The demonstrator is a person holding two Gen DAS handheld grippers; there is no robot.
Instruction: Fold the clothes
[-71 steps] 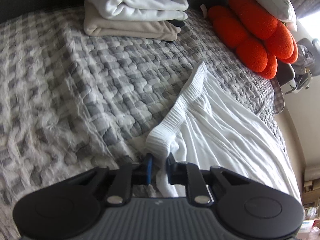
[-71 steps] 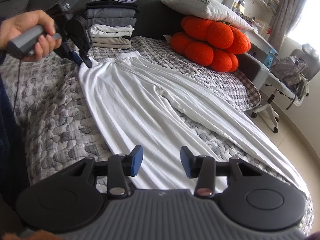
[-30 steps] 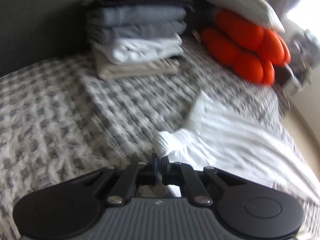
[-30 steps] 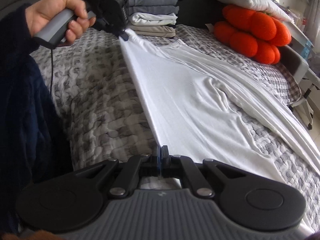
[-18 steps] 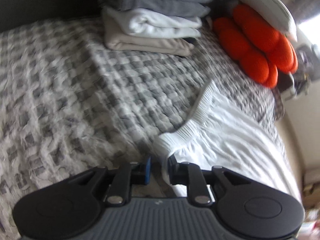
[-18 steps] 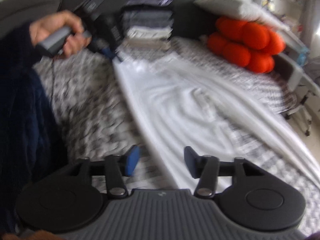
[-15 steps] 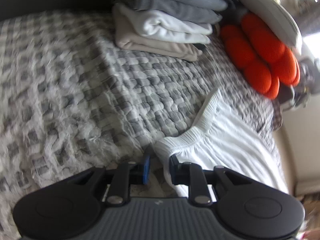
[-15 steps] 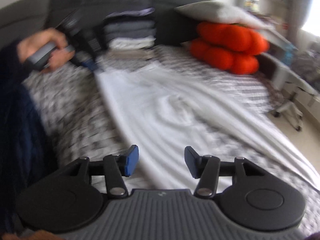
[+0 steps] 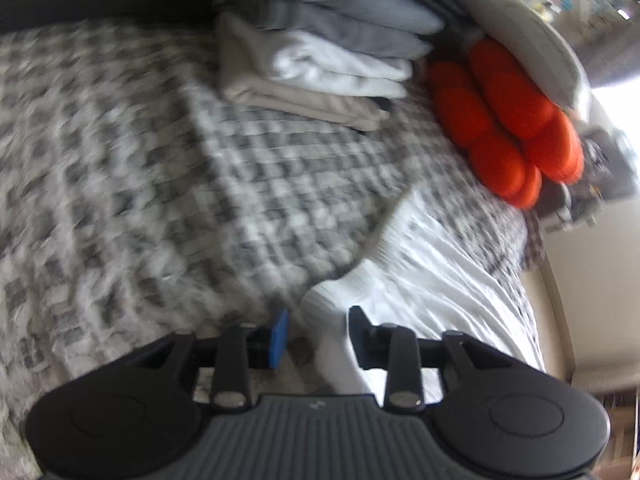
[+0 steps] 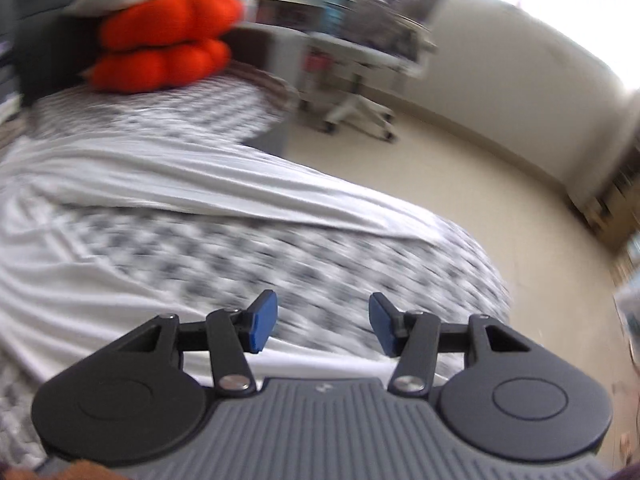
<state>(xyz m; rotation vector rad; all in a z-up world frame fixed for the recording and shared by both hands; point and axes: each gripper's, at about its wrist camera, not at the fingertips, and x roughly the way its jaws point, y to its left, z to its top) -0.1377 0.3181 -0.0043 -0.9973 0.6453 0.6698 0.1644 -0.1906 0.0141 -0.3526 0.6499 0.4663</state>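
White trousers (image 9: 432,264) lie flat on the grey checked quilt (image 9: 140,200). Their ribbed waistband corner (image 9: 332,312) sits loose between the spread fingers of my left gripper (image 9: 318,332), which is open. In the right wrist view the two trouser legs (image 10: 200,196) run across the quilt (image 10: 280,264) toward the bed's edge. My right gripper (image 10: 322,320) hovers open over the quilt between the legs, with nothing between its fingers. Both views are blurred by motion.
A stack of folded clothes (image 9: 320,60) stands at the head of the bed. Beside it are an orange cushion (image 9: 508,128) and a grey pillow (image 9: 528,52). Past the bed's edge are beige floor (image 10: 480,200) and a wheeled chair (image 10: 360,108).
Both grippers were shut on the trousers' edge a second ago and have opened. The right gripper has swung right, toward the leg ends and the bed's edge.
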